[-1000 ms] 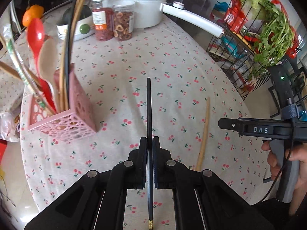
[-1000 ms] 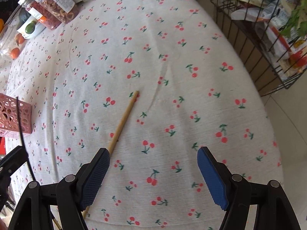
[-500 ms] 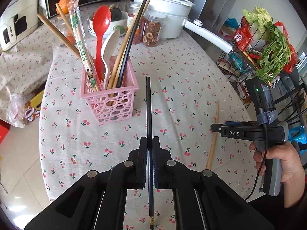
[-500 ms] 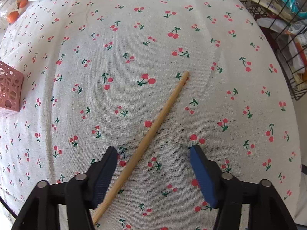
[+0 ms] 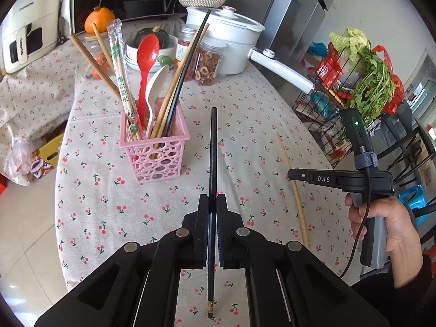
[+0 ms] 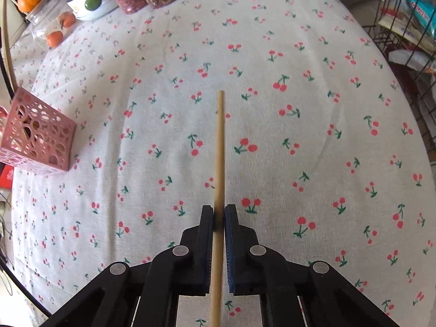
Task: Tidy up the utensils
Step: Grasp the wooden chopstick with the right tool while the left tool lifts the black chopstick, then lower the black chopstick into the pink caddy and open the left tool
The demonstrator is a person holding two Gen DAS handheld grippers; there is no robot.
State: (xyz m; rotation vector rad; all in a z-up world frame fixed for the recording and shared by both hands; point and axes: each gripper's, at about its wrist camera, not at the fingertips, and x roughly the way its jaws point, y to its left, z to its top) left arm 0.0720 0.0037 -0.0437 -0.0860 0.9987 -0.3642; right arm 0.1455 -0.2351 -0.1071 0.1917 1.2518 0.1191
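Left wrist view: the left gripper (image 5: 212, 209) clamps a black chopstick (image 5: 212, 163), held above the tablecloth, pink basket (image 5: 155, 150) ahead-left, so delivery looks underway. Right wrist view: the right gripper (image 6: 218, 218) pinches the wooden chopstick (image 6: 219, 150) lying on the cloth; next comes a lift, then a swing toward the basket.

Pink perforated plastic utensil basket (image 5: 155, 151) toward the bench's (image 5: 245, 125) left edge, pale wooden chopstick (image 5: 293, 188) lying near its right edge, white lidded pot (image 5: 231, 46) at the far edge behind two clear snack jars (image 5: 207, 62).
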